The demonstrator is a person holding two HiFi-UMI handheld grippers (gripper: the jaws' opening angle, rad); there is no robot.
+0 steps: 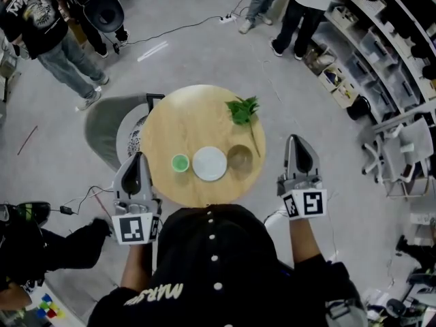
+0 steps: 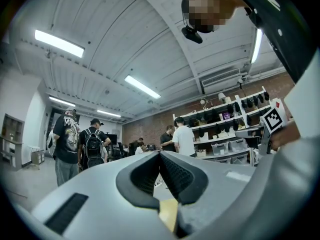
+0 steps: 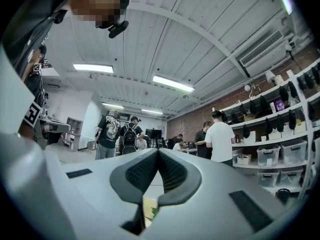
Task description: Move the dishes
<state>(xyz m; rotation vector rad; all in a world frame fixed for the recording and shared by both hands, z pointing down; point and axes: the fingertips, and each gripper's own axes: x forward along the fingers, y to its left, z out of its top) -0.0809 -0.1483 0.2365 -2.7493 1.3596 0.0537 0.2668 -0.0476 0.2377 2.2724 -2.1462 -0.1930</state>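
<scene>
A black cap [image 1: 211, 251] is filling the near edge; either side of it the left tongs [image 1: 139, 159] and right tongs [image 1: 296, 142] are hanging, both pinched tight on nothing. A green cup [image 1: 180, 163], white plate [image 1: 209, 163] and brown bowl [image 1: 240, 158] are sitting in a row on the round wooden table [image 1: 170, 118], a leafy sprig [image 1: 244, 110] behind. That's fitting dishes awaiting pickup or just set down. People [image 1: 51, 39] are standing around; shelves [image 1: 381, 39] are lining the right.
</scene>
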